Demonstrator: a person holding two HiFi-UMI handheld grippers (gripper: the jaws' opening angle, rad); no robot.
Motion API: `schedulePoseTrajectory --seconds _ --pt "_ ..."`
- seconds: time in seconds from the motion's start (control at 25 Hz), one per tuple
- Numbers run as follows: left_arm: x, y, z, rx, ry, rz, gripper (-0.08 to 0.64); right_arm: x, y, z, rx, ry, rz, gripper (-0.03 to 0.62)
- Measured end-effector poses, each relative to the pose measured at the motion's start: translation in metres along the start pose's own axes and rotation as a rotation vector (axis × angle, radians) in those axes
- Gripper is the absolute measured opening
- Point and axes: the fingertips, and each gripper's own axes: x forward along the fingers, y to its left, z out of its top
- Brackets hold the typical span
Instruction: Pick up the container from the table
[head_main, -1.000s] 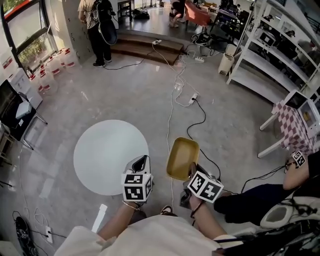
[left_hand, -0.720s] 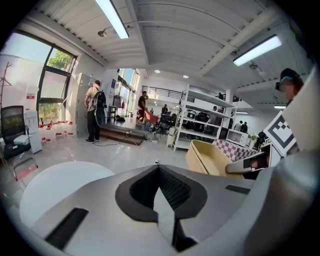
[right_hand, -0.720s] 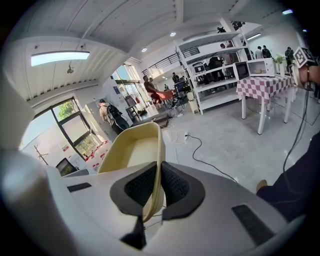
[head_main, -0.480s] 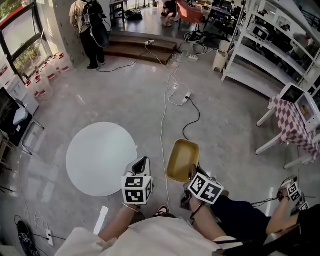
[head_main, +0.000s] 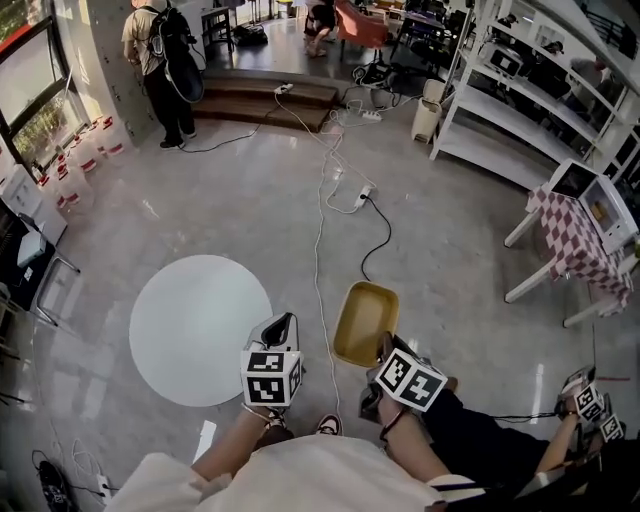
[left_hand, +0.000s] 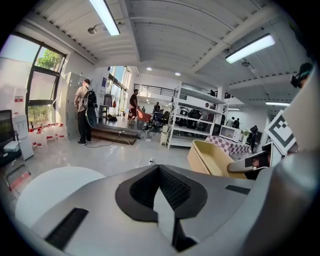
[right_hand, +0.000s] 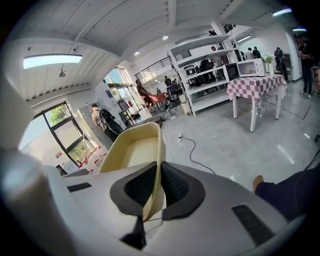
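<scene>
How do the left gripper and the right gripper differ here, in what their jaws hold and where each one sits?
The left gripper has its jaws shut together with nothing between them; the right gripper has its jaws shut on the rim of the yellow rounded plastic container. In the head view the left gripper shows by the edge of the round white table, the right gripper over grey floor. Both point forward.

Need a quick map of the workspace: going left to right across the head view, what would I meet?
round white table → left gripper → yellow container → checkered table
</scene>
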Motion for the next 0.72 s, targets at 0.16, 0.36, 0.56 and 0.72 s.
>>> schedulePoseTrajectory --seconds 0.16,0.36,0.56,0.72 --pt "0.003 0.01 0.001 -0.004 0.011 -0.012 0.015 -0.001 0.005 -0.001 -0.008 -0.005 -0.021 0.043" --pt "0.009 0.009 0.003 0.012 0.012 -0.046 0.015 0.002 0.008 -0.001 0.001 -0.015 -0.033 0.043" --pt "0.009 0.005 0.009 0.043 0.01 -0.076 0.015 -0.002 0.013 0.003 0.01 -0.032 -0.038 0.043" --pt "0.008 0.008 0.006 0.046 0.013 -0.087 0.015 -0.004 0.014 -0.003 0.017 -0.036 -0.052 0.043"
